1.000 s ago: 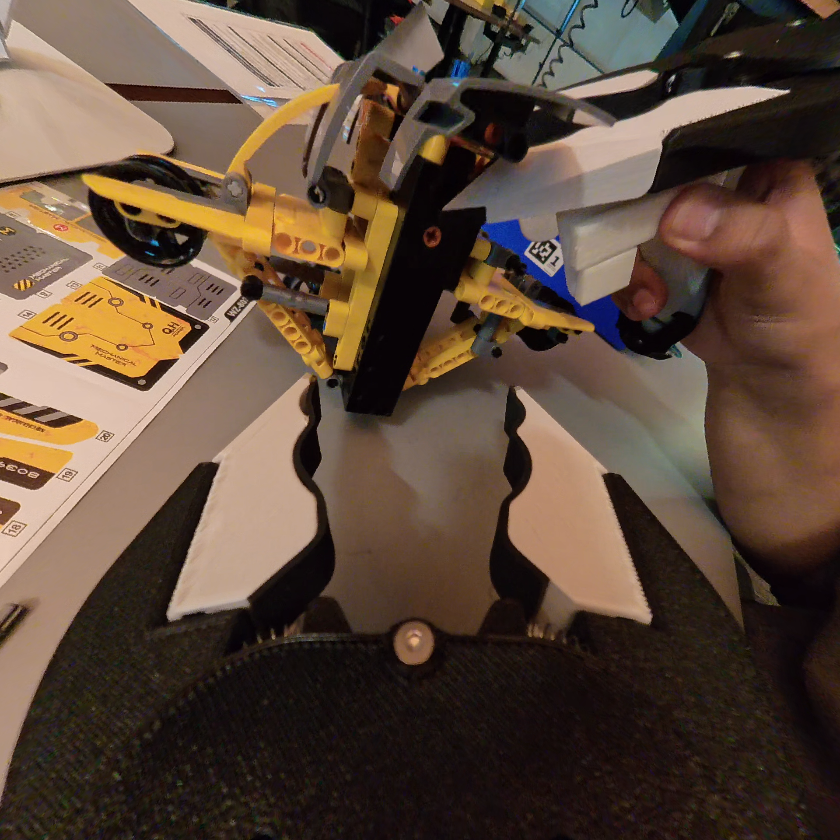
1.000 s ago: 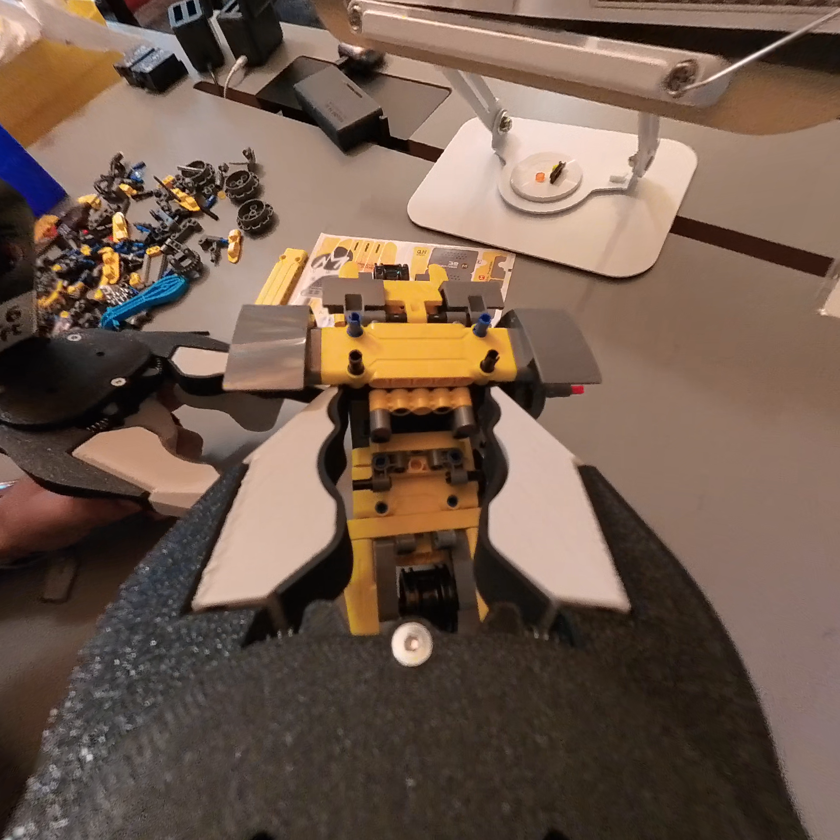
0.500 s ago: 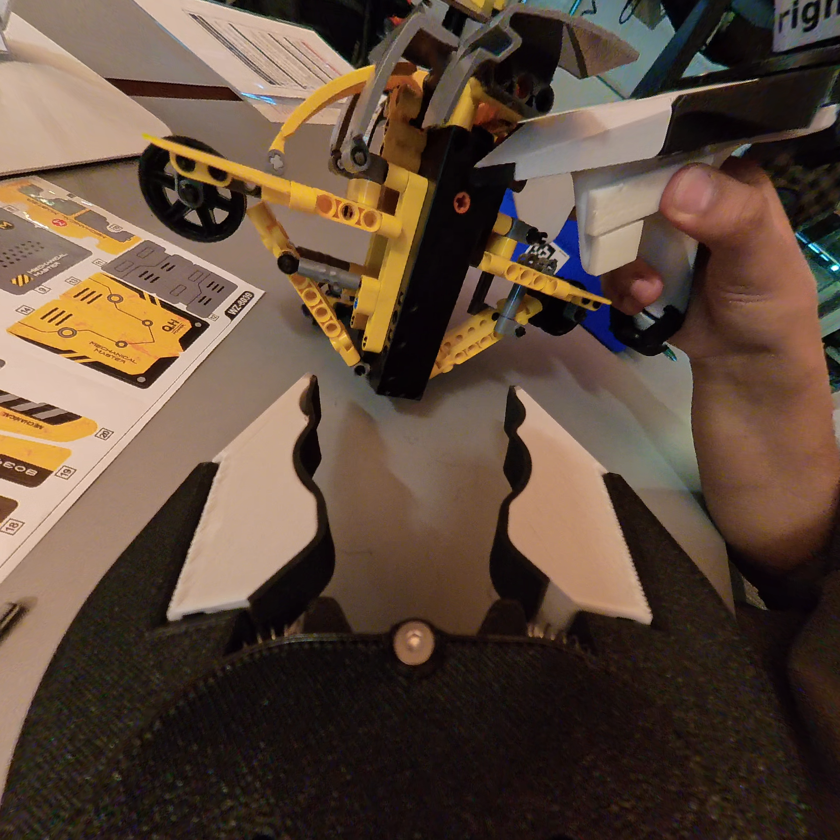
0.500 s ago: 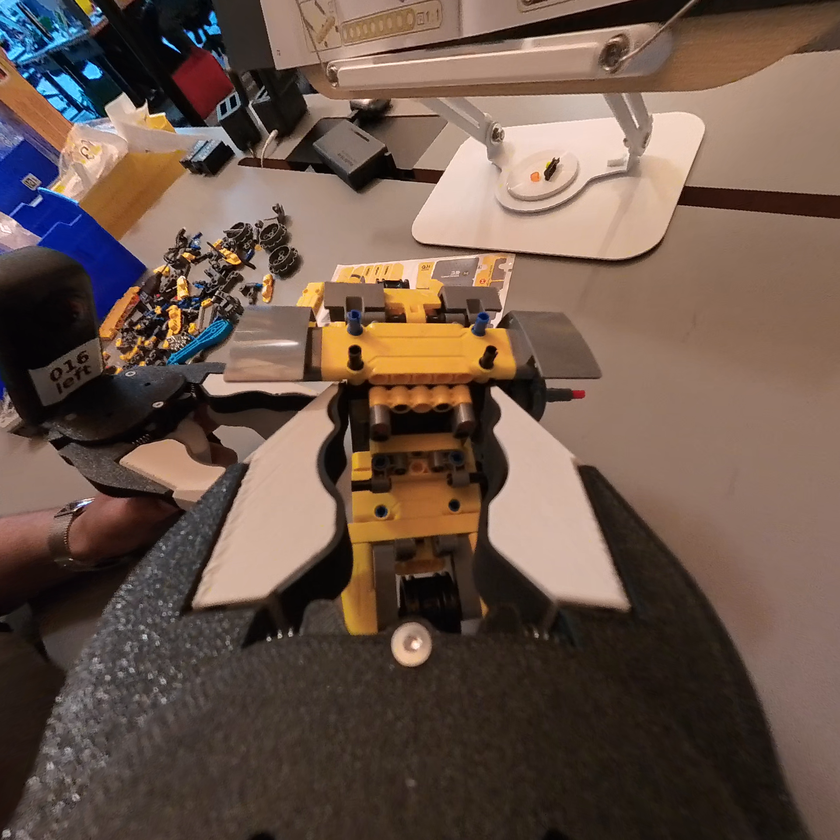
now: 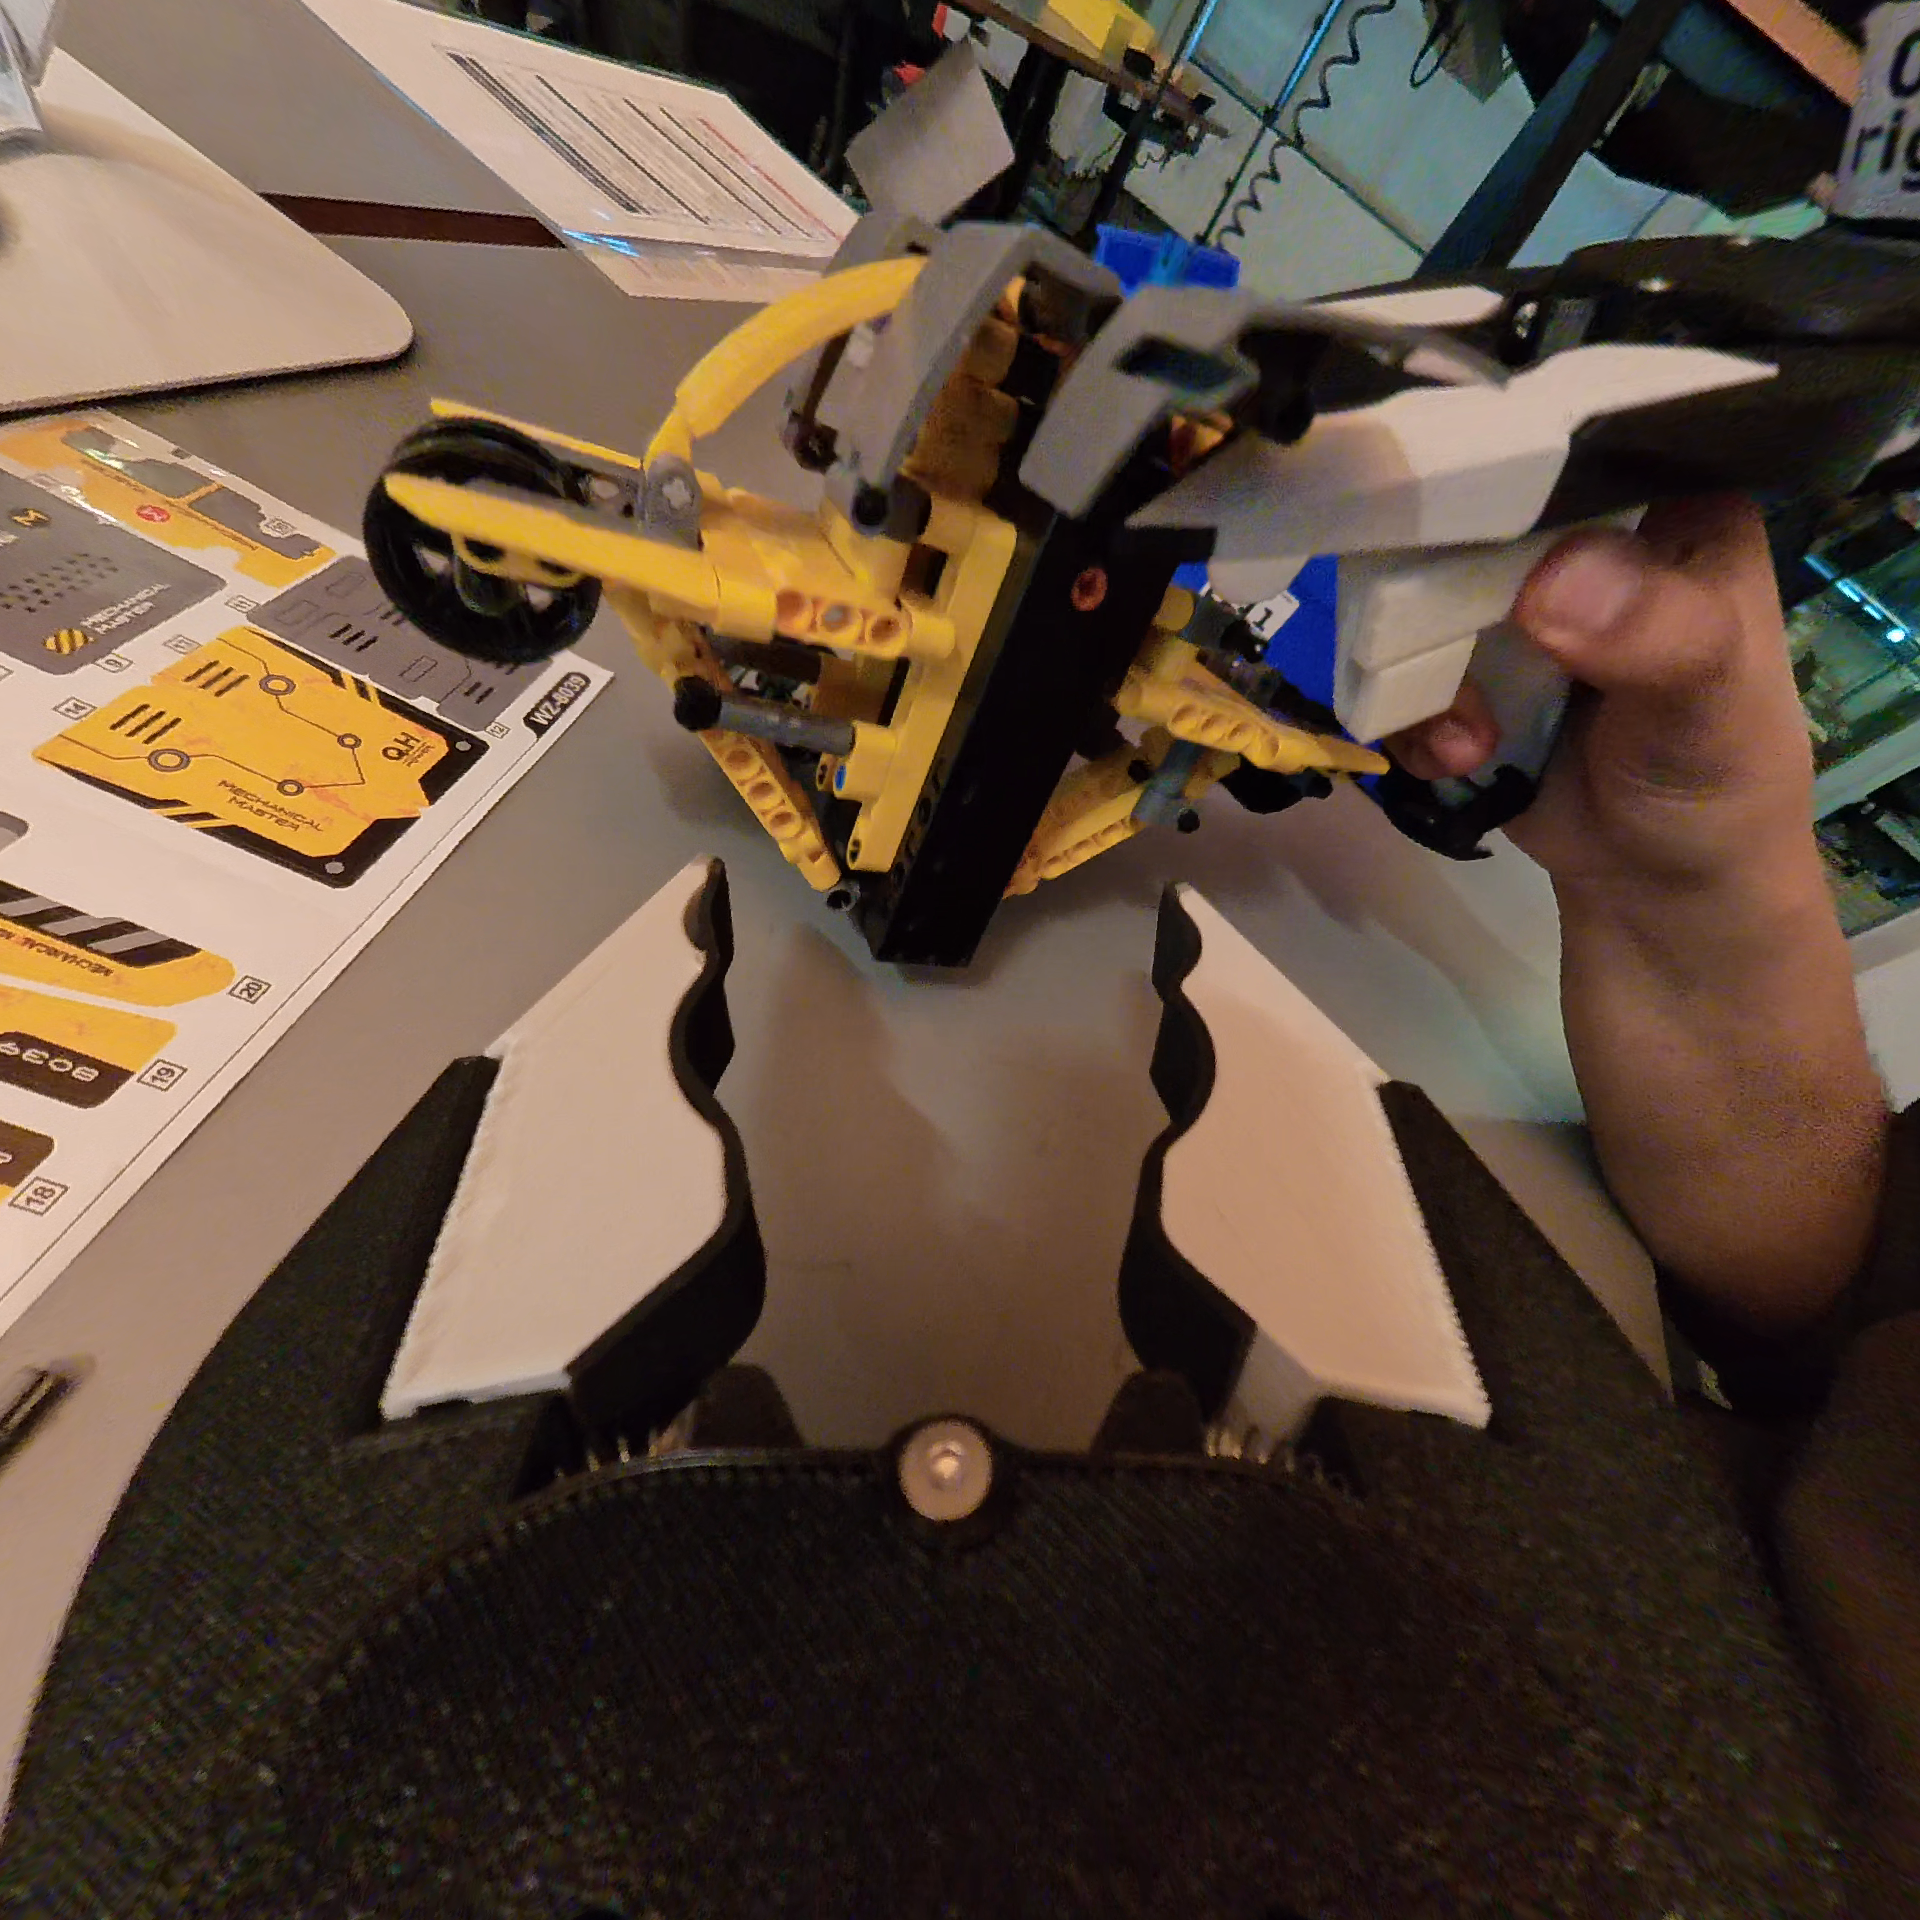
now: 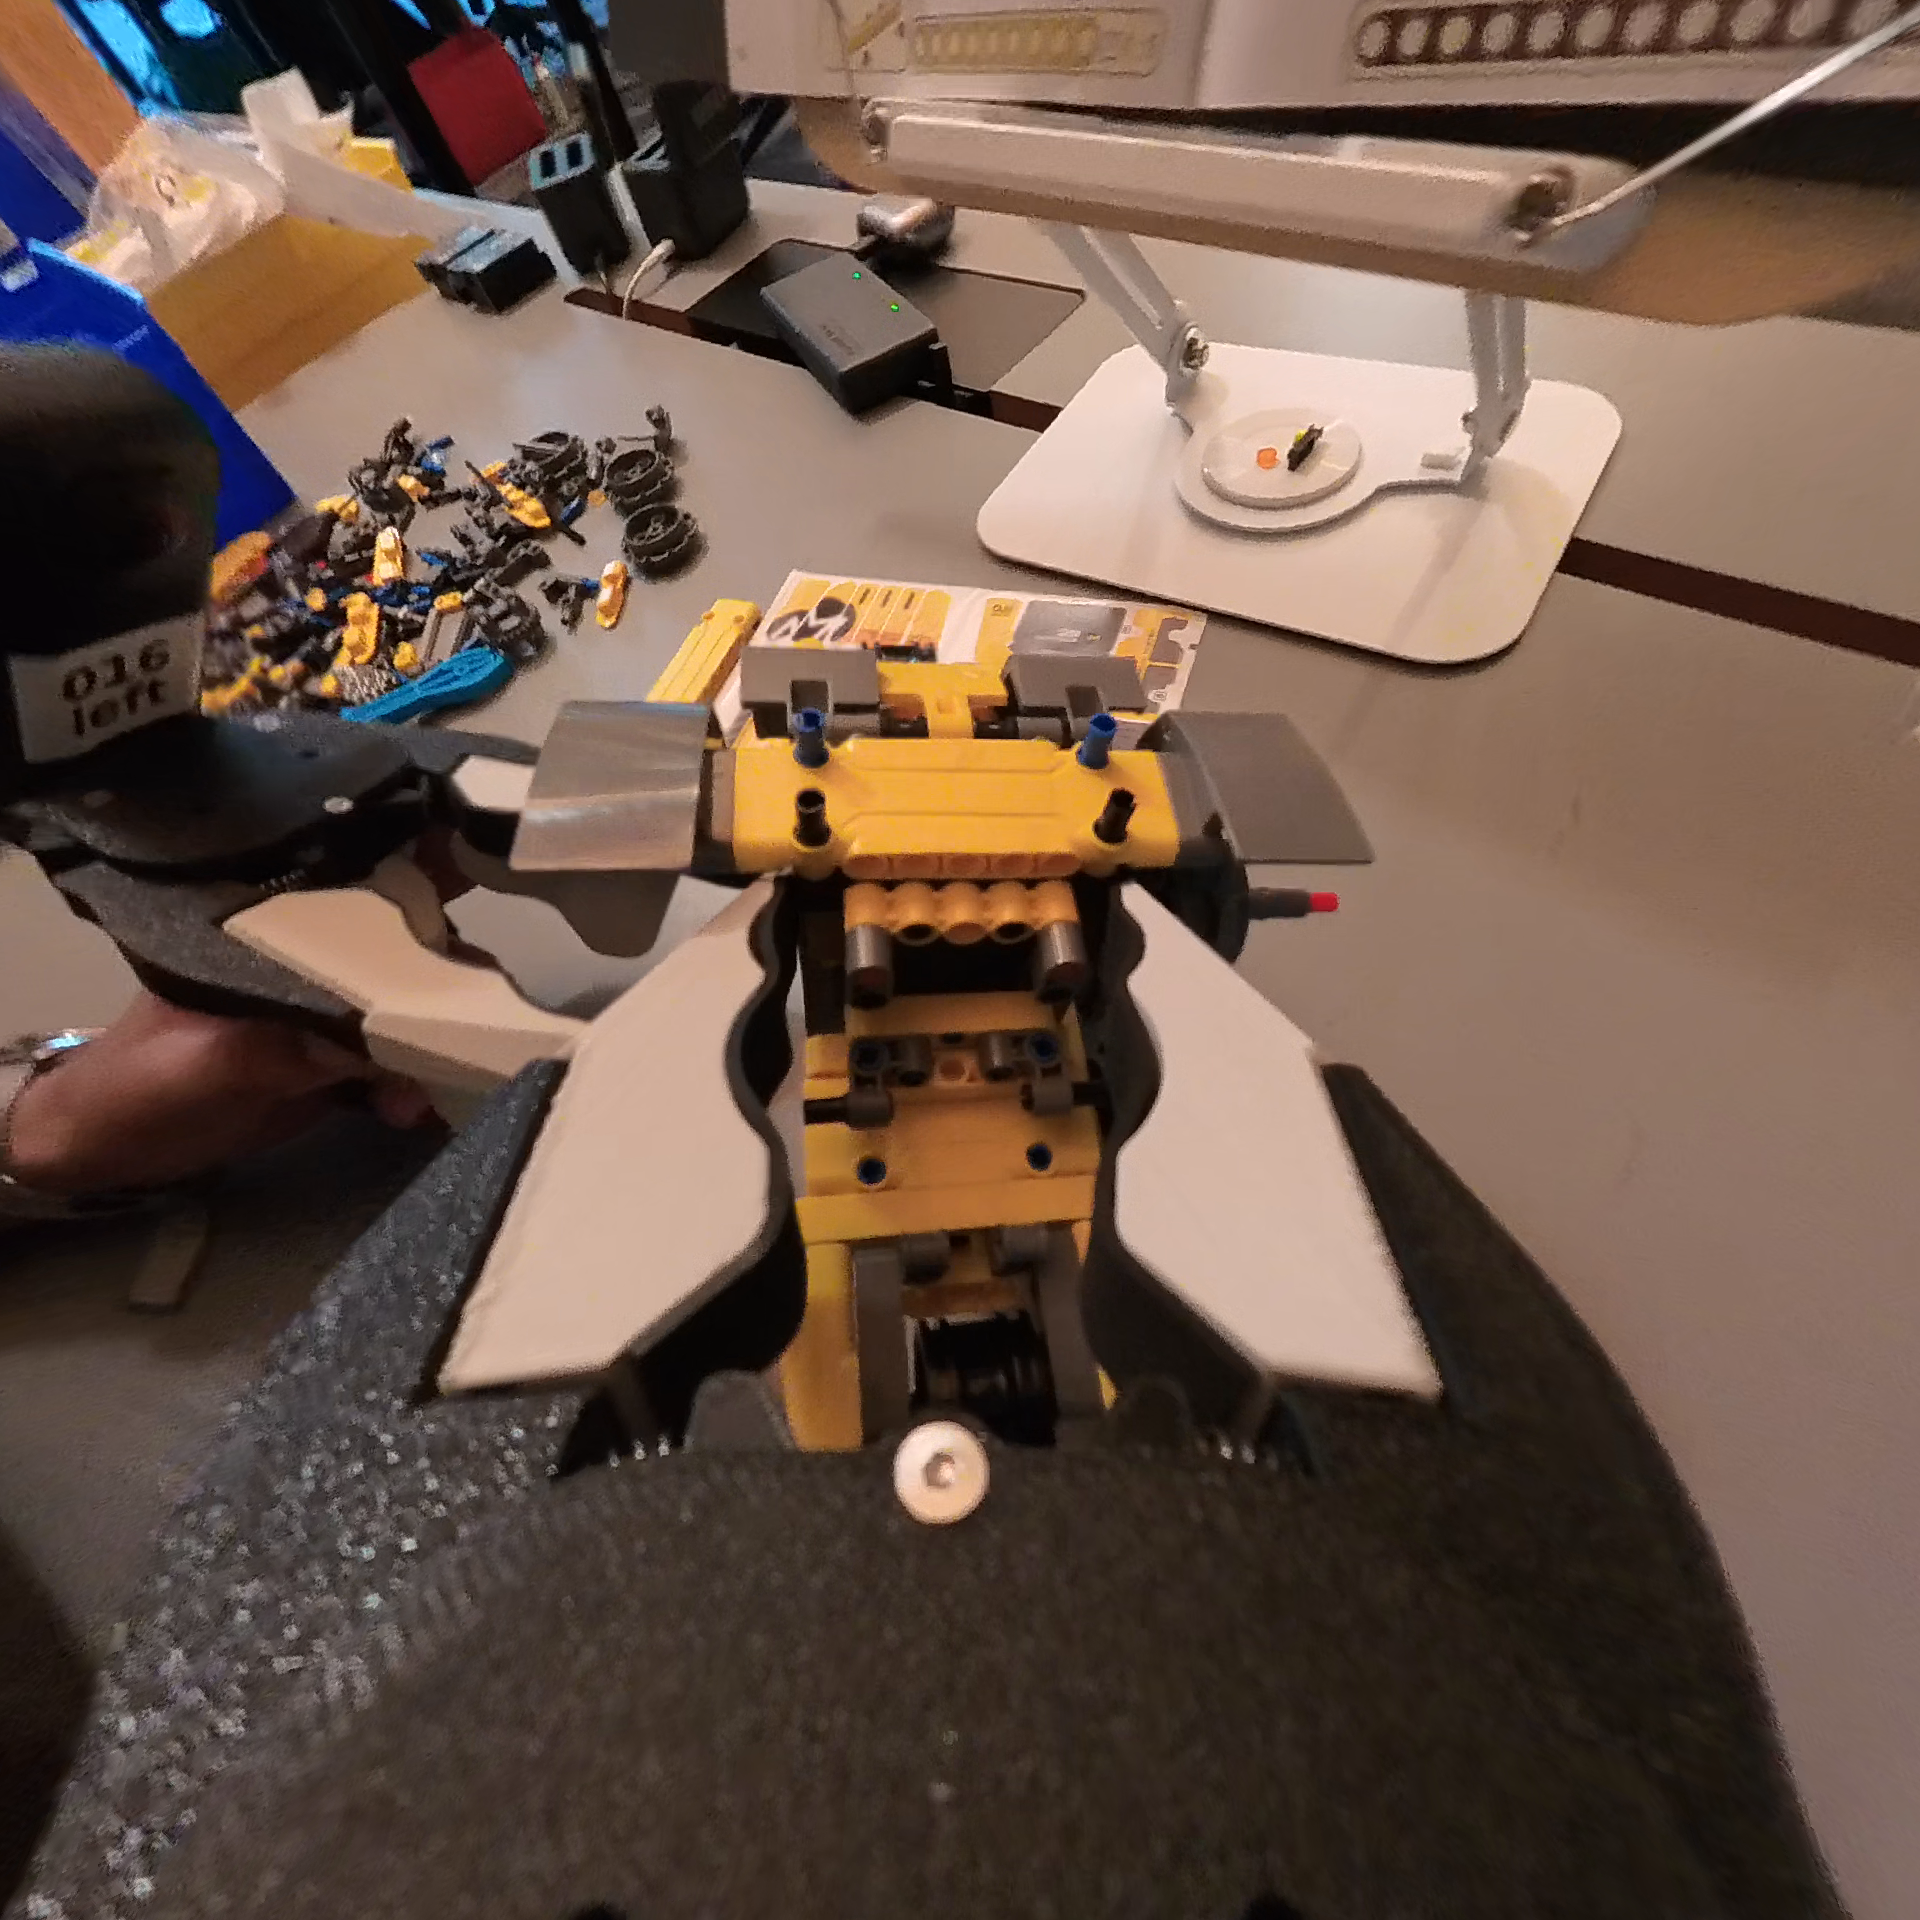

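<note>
The grey desk (image 6: 1558, 935) carries a white stand base (image 6: 1299, 520), a sticker sheet (image 5: 208, 727) and loose parts (image 6: 436, 582). Above it, the right gripper (image 6: 940, 925) clamps the yellow brick vehicle (image 6: 945, 1039) between its fingers. The left gripper (image 5: 940, 904) gapes empty just below the vehicle.

I am seeing print on the sticker sheet (image 5: 208, 748) lying on the worktop (image 5: 582, 343): yellow, grey and black decals bearing short words, each with a small boxed number beside it. A white tag (image 6: 104, 686) with digits and a word is sitting on the black body of the left hand-held gripper (image 6: 561, 987), and a similar tag (image 5: 1886, 135), cut off by the frame edge, is showing on the right hand-held gripper (image 5: 1226, 426). A white printed page (image 5: 644, 156) is standing behind, its lines too small for reading.
</note>
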